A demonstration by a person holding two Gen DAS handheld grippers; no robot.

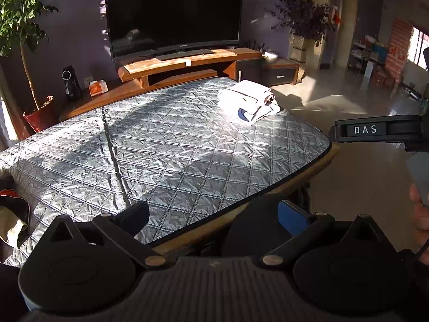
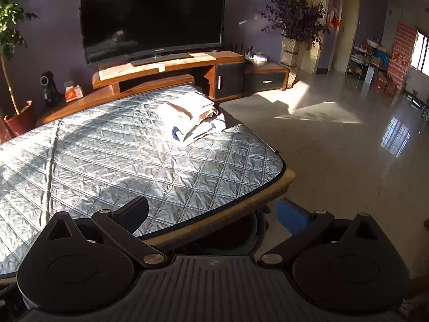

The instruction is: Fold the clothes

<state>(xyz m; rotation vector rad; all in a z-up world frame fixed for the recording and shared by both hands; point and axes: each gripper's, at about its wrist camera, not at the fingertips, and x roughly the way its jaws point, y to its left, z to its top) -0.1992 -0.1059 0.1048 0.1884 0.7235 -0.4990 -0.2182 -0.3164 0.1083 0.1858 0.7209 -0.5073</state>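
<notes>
A stack of folded clothes (image 1: pixel 249 102) is lying near the far right corner of the table (image 1: pixel 295 182), sitting on the grey quilted cover (image 1: pixel 161 147) that is spreading over the whole top. The stack is pale, with white and beige pieces on top and a bit of dark blue showing at its near edge, and sunlight is falling across it. The left gripper (image 1: pixel 214 214) is hovering above the near right edge of the table with its fingers spread wide and nothing between them; one finger is sitting over the cover and the blue-padded one is hanging past the wooden rim. The right gripper (image 2: pixel 211 212) is likewise hovering over the near right corner, fingers spread apart and empty, well apart from the clothes (image 2: pixel 190 119). In the left wrist view, the body of the other gripper, marked DAS (image 1: pixel 375 130), is showing at the right edge with part of a hand (image 1: pixel 421 214) below it. At the far left edge of the table, another bundle of dark and pale fabric (image 1: pixel 12 220) is lying unfolded. Behind the table, a large dark television (image 2: pixel 152 18) is standing on a wooden TV stand (image 2: pixel 171 69), with a potted plant (image 1: pixel 21 26) at the left.
</notes>
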